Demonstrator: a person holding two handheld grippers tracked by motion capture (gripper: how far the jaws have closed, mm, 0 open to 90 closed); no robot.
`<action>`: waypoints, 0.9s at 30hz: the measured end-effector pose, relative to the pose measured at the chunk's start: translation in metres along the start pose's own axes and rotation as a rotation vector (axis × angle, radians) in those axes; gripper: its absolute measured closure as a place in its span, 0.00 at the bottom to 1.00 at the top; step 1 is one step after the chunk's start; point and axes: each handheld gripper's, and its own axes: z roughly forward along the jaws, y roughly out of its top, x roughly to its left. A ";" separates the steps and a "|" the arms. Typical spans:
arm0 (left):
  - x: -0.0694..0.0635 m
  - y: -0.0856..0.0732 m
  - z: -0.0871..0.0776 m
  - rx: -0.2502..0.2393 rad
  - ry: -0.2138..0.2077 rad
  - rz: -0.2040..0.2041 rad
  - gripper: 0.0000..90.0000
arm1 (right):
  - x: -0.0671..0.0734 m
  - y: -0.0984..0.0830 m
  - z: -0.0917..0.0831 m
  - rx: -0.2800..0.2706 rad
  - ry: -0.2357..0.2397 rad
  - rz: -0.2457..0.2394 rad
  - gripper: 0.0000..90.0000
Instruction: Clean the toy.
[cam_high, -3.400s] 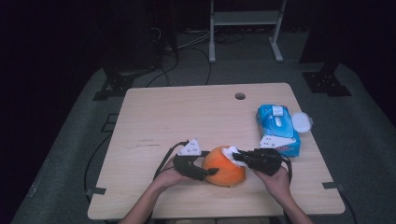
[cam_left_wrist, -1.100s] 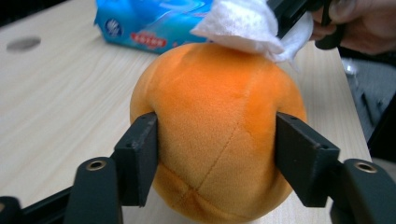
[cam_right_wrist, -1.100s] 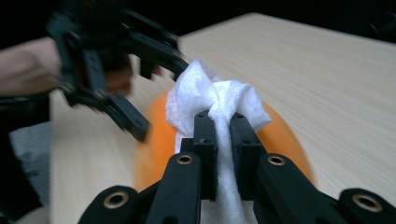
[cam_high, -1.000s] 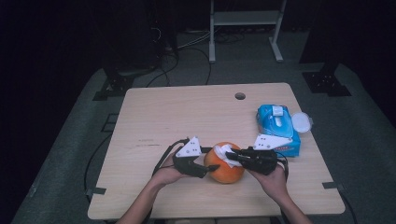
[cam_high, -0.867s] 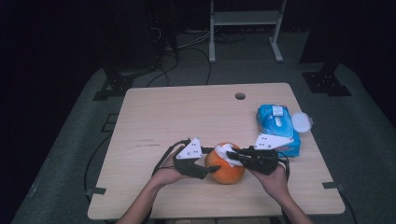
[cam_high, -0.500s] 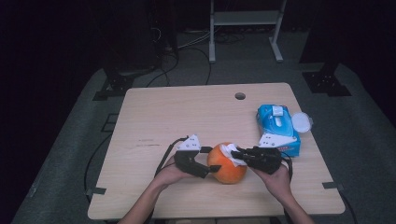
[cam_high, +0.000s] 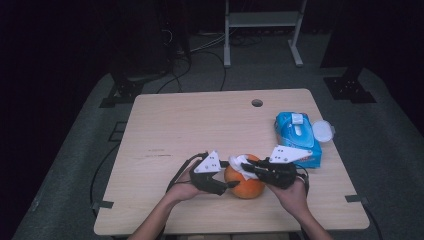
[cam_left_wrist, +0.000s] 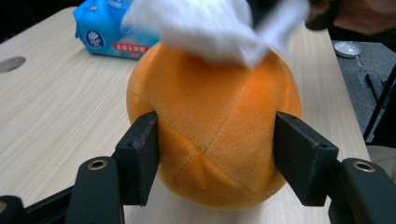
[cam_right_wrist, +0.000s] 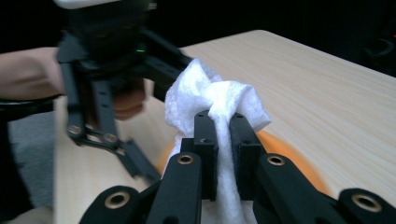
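Observation:
An orange plush ball (cam_high: 247, 182) rests on the wooden table (cam_high: 200, 120) near its front edge. My left gripper (cam_high: 231, 174) comes at it from the left. In the left gripper view its jaws have just been closing, and both pads (cam_left_wrist: 140, 154) now press the ball's (cam_left_wrist: 215, 116) sides. My right gripper (cam_high: 246, 168) reaches in from the right, shut on a crumpled white wipe (cam_right_wrist: 210, 93) that lies on top of the ball (cam_right_wrist: 289, 158). The wipe (cam_left_wrist: 210, 28) looks blurred above the ball in the left gripper view.
A blue pack of wipes (cam_high: 296, 132) lies at the table's right side, with a small white lid (cam_high: 322, 131) beside it. A cable hole (cam_high: 257, 103) sits near the far edge. A metal stand (cam_high: 262, 20) rises behind the table.
The left gripper's jaws stood wider half a second ago and have come in on the ball again. The right gripper keeps the wipe on the ball's top, almost where it was.

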 end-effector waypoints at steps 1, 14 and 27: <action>0.001 -0.002 0.000 -0.001 -0.002 -0.011 0.40 | -0.004 -0.002 -0.002 0.006 -0.012 0.010 0.92; 0.006 0.001 0.002 -0.022 0.003 -0.123 0.28 | -0.018 -0.015 -0.003 0.011 -0.017 0.106 0.92; -0.007 0.004 0.006 -0.031 0.022 -0.018 0.36 | 0.008 0.003 0.009 0.016 0.003 0.005 0.92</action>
